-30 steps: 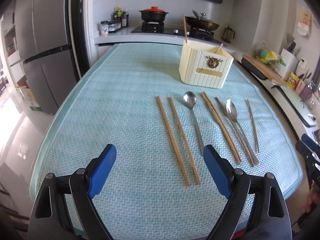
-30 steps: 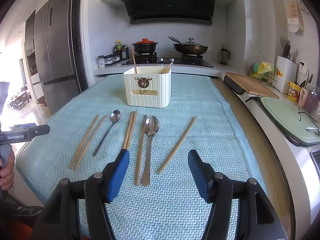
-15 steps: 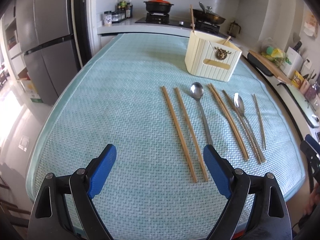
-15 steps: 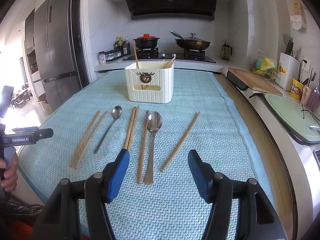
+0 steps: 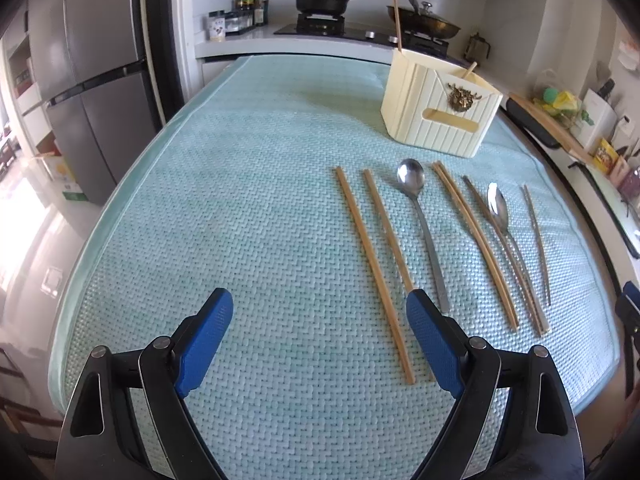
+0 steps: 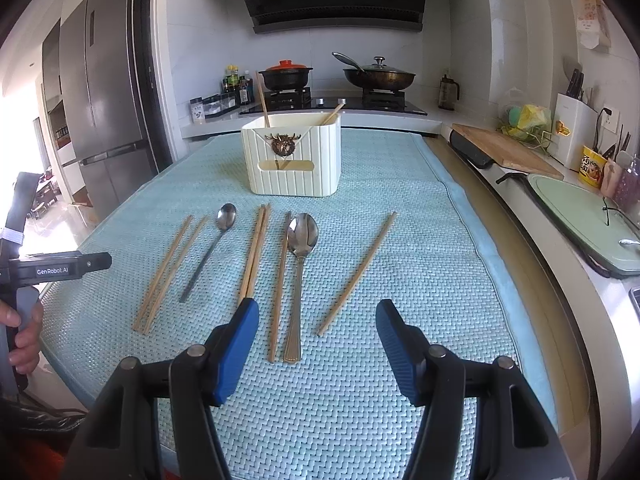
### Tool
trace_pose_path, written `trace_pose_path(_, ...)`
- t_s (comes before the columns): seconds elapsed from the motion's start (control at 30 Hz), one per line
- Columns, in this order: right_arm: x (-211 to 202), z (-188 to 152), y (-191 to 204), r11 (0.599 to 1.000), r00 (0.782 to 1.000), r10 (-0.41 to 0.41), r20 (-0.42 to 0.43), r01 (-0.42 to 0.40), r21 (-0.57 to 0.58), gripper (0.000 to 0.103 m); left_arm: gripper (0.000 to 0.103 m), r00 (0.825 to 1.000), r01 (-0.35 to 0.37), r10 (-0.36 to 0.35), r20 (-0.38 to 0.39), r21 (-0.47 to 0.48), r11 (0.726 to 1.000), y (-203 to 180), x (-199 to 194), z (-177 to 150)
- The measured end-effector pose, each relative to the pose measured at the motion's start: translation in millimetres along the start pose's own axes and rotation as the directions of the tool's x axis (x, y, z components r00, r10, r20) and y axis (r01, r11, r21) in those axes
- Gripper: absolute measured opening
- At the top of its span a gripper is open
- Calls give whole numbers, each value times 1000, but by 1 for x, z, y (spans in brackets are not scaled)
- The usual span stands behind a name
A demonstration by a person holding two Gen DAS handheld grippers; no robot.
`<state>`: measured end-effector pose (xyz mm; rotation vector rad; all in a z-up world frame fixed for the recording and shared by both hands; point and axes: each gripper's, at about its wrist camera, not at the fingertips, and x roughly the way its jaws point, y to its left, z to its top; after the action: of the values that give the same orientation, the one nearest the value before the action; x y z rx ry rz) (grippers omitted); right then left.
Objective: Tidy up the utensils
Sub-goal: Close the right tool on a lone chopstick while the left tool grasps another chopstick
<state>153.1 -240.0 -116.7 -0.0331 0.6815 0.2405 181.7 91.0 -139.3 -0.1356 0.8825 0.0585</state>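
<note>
The left gripper (image 5: 318, 322) is hovering over the near part of the blue-green mat (image 5: 224, 216) with its blue fingers (image 5: 204, 336) standing wide apart and nothing between them. Just inside its right-hand finger, the near ends of two wooden chopsticks (image 5: 372, 256) are lying on the mat, running away from the fingers toward the holder. The right-hand fingertip is covering part of the nearer chopstick in the picture; whether it is touching it cannot be told. Just beyond that same fingertip, a slim spoon (image 5: 422, 224) is lying with its bowl pointing away.

The right gripper (image 6: 316, 320) is also hanging above the mat (image 6: 400, 400), its fingers (image 6: 236, 344) parted and gripping nothing. In the gap ahead of them, a single chopstick (image 6: 280, 284) and a broad spoon (image 6: 301, 264) are lying side by side, handles toward the fingers. Just past the left fingertip a close pair of chopsticks (image 6: 255, 250) is resting, and ahead of the right fingertip one more chopstick (image 6: 358, 274) is lying at a slant. Farther left of the fingers lie the slim spoon (image 6: 210, 250) and the two outer chopsticks (image 6: 170, 272).

Straight ahead, beyond all the utensils, a cream ribbed holder (image 6: 294, 158) is standing upright on the mat, with two chopsticks (image 6: 262, 100) already leaning inside it. At the left edge of the right view, a hand (image 6: 22, 332) is gripping the handle of the left gripper.
</note>
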Motion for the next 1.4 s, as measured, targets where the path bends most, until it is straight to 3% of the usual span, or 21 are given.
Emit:
trace_pose_path(0.33,52,20,-51,990,993,38,-109,-23,143,62,90,999,20,-20,-33,-2,1000,7,26,20)
trace_pose_path(0.67,66,18,-51,986,990,50,-130,-28,165,62,89,994,60,-61,-95,-20,998,3,74,55)
trace_pose_path(0.87,94,46,-72,986,986,61,-158,-35,166,62,86,991,-19,25,-129,47,999,-5,114,71)
trace_pose_path(1.03,161,77,-97,985,961,59,-270,-11,174,61,86,984,-32,49,-173,102,994,-9,134,78)
trace_pose_path(1.13,203,93,-103,985,942,78,-326,-22,172,54,86,981,-37,60,-184,127,991,-13,140,82)
trace_pose_path(1.23,241,103,-106,989,912,44,-407,18,148,45,86,979,-28,55,-198,134,991,-16,144,87)
trace_pose_path(1.27,247,106,-105,991,912,27,-409,30,132,41,84,977,-17,44,-208,129,991,-16,146,89)
trace_pose_path(1.33,256,113,-99,996,902,-18,-431,56,75,38,76,974,-7,35,-223,124,992,-15,146,91)
trace_pose_path(1.4,261,117,-96,995,892,-48,-449,81,54,23,58,971,6,26,-236,132,991,-18,146,96)
